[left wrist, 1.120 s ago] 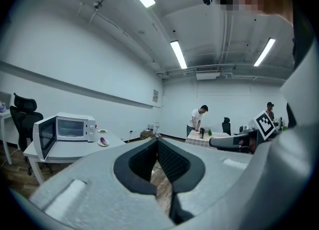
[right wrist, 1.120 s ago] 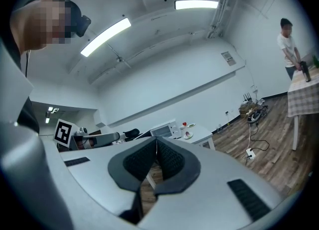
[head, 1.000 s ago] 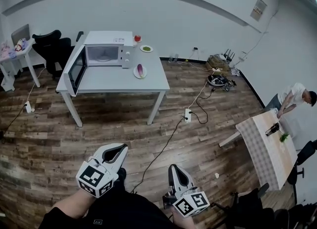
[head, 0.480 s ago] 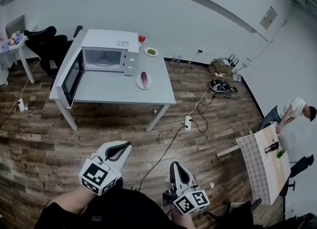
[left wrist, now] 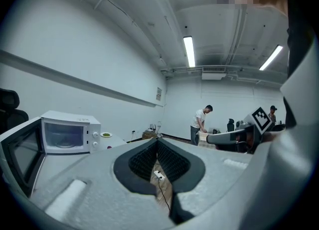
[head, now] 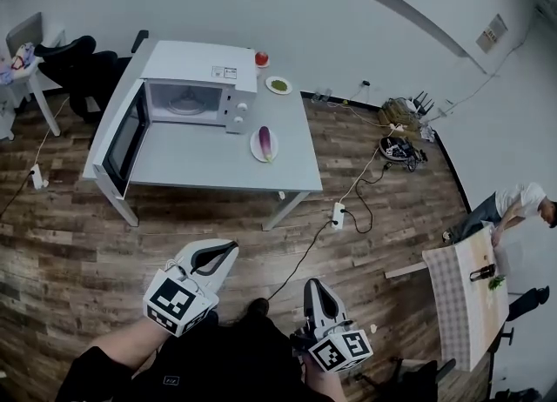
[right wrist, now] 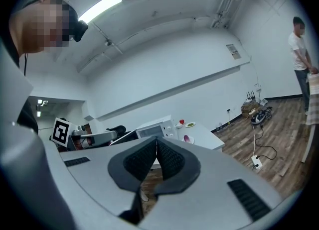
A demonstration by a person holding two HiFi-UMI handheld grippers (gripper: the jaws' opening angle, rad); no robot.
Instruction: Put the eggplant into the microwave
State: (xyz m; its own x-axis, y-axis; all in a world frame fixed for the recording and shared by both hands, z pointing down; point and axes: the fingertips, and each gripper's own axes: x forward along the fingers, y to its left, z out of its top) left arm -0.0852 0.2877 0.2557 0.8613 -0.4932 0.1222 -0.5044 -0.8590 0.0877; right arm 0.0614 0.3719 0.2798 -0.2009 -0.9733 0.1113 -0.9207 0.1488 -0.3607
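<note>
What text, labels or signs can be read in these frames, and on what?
No text here is legible.
Sticker on top of the microwave: print too small to read.
Wall sign: too small and blurred to read.
Marker cubes: black-and-white square patterns only, no letters or numbers.

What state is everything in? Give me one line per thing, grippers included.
microwave: door swung open, cavity empty apart from its turntable.
eggplant: lying on a white plate on the table, right of the microwave, untouched.
small dish: near the table's back edge, holding something green.
left gripper: jaws together, nothing between them.
right gripper: jaws together, nothing between them.
</note>
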